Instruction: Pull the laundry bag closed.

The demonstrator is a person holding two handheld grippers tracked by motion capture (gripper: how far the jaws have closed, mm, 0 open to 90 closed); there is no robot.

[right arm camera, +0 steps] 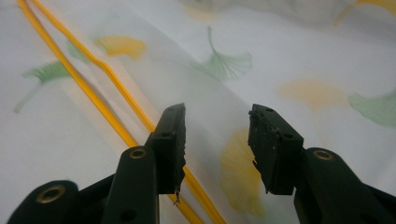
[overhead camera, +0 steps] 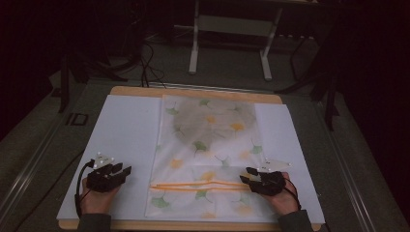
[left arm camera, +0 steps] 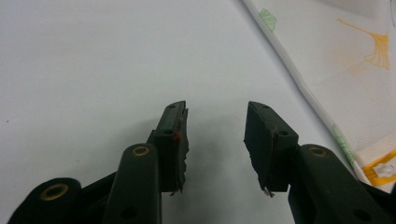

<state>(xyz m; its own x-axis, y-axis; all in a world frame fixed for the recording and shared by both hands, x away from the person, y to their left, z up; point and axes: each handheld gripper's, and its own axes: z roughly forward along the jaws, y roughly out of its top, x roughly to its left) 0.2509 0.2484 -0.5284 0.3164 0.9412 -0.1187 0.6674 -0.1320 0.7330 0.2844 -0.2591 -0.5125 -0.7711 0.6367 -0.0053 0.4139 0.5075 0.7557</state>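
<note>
High view: both grippers, left [overhead camera: 126, 170] and right [overhead camera: 247, 175], gape empty beside a leaf-print cloth [overhead camera: 208, 145]; gripping its near edge likely comes next.

The room is dark all around in the high view, and the far corners go almost black. Light falls mostly on the white sheet [overhead camera: 128, 140], which looks pale and a bit grey. That picture is soft and grainy. A dim grey patch lies on the leaf cloth [overhead camera: 212, 121] near its far end. In both gripper views the light is brighter and even, the near black parts look sharp, and the far cloth goes blurry.
</note>
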